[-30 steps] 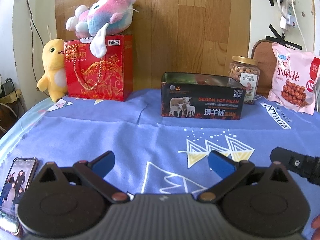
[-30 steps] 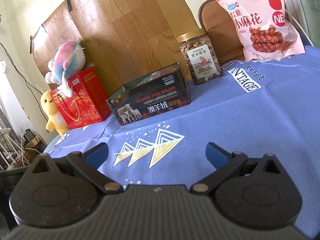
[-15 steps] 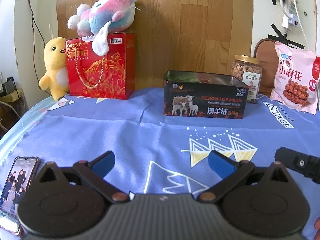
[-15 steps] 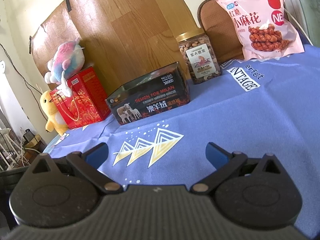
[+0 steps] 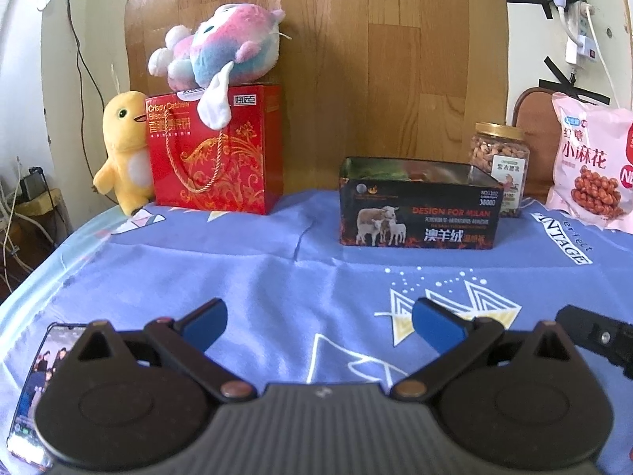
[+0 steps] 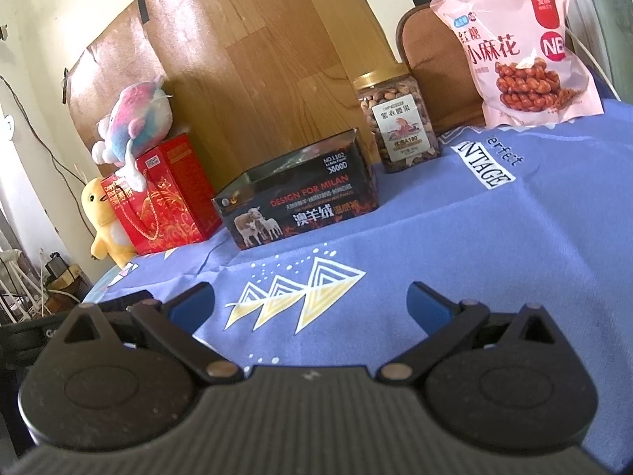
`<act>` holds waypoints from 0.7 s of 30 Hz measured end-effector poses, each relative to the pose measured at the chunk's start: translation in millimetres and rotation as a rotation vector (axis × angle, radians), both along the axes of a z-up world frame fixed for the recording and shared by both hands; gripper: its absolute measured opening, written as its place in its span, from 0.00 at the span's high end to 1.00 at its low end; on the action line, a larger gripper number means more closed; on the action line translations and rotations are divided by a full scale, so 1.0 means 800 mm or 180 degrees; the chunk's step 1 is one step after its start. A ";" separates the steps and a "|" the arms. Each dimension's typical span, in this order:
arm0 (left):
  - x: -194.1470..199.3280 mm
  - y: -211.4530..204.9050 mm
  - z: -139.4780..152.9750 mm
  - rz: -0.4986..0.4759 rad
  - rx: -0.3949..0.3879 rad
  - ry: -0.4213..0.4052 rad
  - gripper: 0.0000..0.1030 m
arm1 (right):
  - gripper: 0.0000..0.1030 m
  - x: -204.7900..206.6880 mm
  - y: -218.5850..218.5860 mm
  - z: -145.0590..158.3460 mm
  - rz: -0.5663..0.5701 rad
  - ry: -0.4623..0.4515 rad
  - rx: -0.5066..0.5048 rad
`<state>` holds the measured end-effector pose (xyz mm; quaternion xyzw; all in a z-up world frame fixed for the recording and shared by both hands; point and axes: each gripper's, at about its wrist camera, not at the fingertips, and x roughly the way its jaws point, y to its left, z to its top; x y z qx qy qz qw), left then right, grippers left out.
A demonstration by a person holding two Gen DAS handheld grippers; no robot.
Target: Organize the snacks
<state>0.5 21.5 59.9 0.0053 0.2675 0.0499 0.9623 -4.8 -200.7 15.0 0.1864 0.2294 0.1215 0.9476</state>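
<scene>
Snack items stand along the far edge of the counter (image 5: 245, 277), which is covered with a blue printed cloth. A pink snack bag (image 5: 593, 166) leans upright at the far right against a brown chair back (image 6: 431, 59). A clear nut jar (image 5: 499, 166) with a gold lid stands just left of the bag. A black open-top box (image 5: 419, 217), printed with sheep and the words "DESIGN FOR MILAN", sits in front of and left of the jar; in the left wrist view its right rear corner overlaps the jar's lower part. Whether box and jar touch cannot be determined.

A red gift box (image 5: 215, 150) with a gold cord handle stands well apart to the left of the black box. A pink-and-blue plush toy (image 5: 221, 47) lies on top of it, and a yellow plush duck (image 5: 122, 150) stands touching its left side. A wooden panel (image 5: 395, 59) stands behind the row.

The left claw (image 5: 318, 322) is spread wide and holds nothing; it sits low over the near cloth. A phone (image 5: 43, 368) lies flat at its left.

The right claw (image 6: 312, 303) is likewise spread wide and empty, over the yellow triangle print (image 6: 292, 297), well short of all snack items.
</scene>
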 end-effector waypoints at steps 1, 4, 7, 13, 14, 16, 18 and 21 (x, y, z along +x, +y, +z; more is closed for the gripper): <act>0.000 0.000 0.000 0.0006 -0.0007 -0.0002 0.00 | 0.00 0.000 0.000 0.000 -0.0001 -0.0001 0.0000; 0.000 0.001 0.001 0.0029 0.0000 -0.0010 0.00 | 0.00 0.000 0.000 0.000 -0.0002 -0.0005 0.0001; 0.000 0.001 0.001 0.0090 0.0060 -0.0012 0.00 | 0.00 0.000 0.001 0.000 -0.0002 -0.0016 -0.0012; 0.000 0.001 0.002 0.0144 0.0123 -0.0040 0.00 | 0.00 0.000 0.001 0.000 0.0003 -0.0009 -0.0014; 0.000 0.001 0.003 0.0152 0.0138 -0.0055 0.00 | 0.00 0.000 0.001 0.001 0.0006 -0.0011 -0.0017; -0.001 0.001 0.004 0.0172 0.0155 -0.0080 0.00 | 0.00 0.000 0.001 0.001 0.0010 -0.0016 -0.0019; -0.003 0.000 0.005 0.0181 0.0163 -0.0126 0.00 | 0.00 0.000 0.001 0.001 0.0012 -0.0018 -0.0022; -0.008 -0.001 0.008 0.0159 0.0156 -0.0225 0.00 | 0.00 0.001 0.001 0.002 0.0014 -0.0010 -0.0018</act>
